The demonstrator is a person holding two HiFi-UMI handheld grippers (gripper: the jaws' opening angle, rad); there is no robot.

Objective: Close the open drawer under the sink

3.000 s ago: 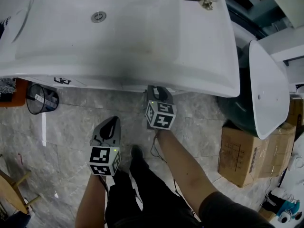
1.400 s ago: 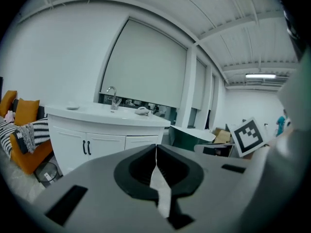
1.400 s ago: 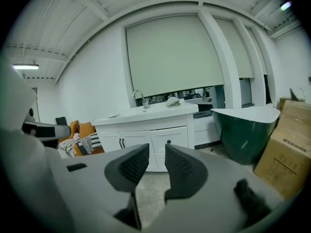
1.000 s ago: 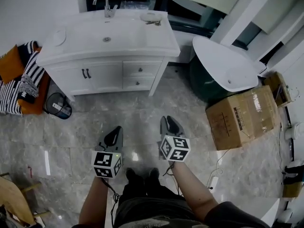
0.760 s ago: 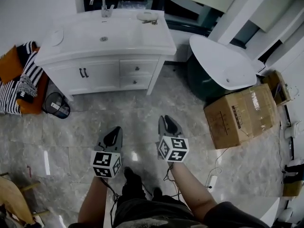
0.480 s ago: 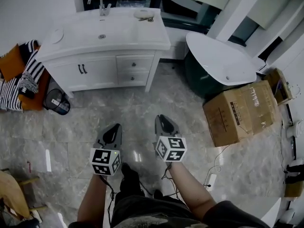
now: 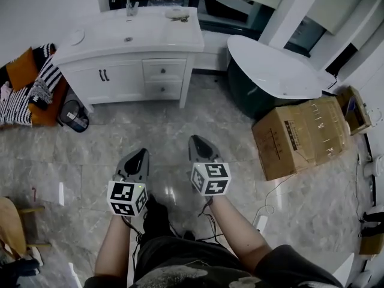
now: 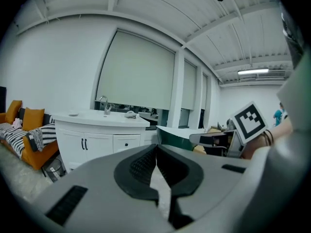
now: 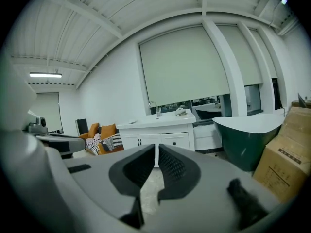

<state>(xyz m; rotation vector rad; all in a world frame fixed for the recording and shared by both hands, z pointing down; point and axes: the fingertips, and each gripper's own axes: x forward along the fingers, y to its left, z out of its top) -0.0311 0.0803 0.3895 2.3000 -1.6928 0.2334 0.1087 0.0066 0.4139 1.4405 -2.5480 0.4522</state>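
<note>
The white vanity (image 7: pixel 120 77) with its sink (image 7: pixel 128 39) stands far off at the back left. Both small drawers (image 7: pixel 163 71) sit flush with its front, beside the double doors. The vanity also shows in the left gripper view (image 8: pixel 97 140) and the right gripper view (image 9: pixel 160 135). My left gripper (image 7: pixel 141 153) hovers over the floor well short of it, jaws together and empty (image 8: pixel 156 147). My right gripper (image 7: pixel 197 140) hangs beside it, its jaws closing to a narrow slit with nothing between them (image 9: pixel 157 147).
A dark green tub with a white rim (image 7: pixel 270 71) stands right of the vanity, a cardboard box (image 7: pixel 300 137) in front of it. Left of the vanity are a waste bin (image 7: pixel 75 117) and an orange sofa with a striped blanket (image 7: pixel 24 89). A cable (image 7: pixel 270 209) trails over the marble floor.
The vanity has shrunk and slid toward the top of the head view as I backed away. Both grippers drew back with me. The right jaws have narrowed.
</note>
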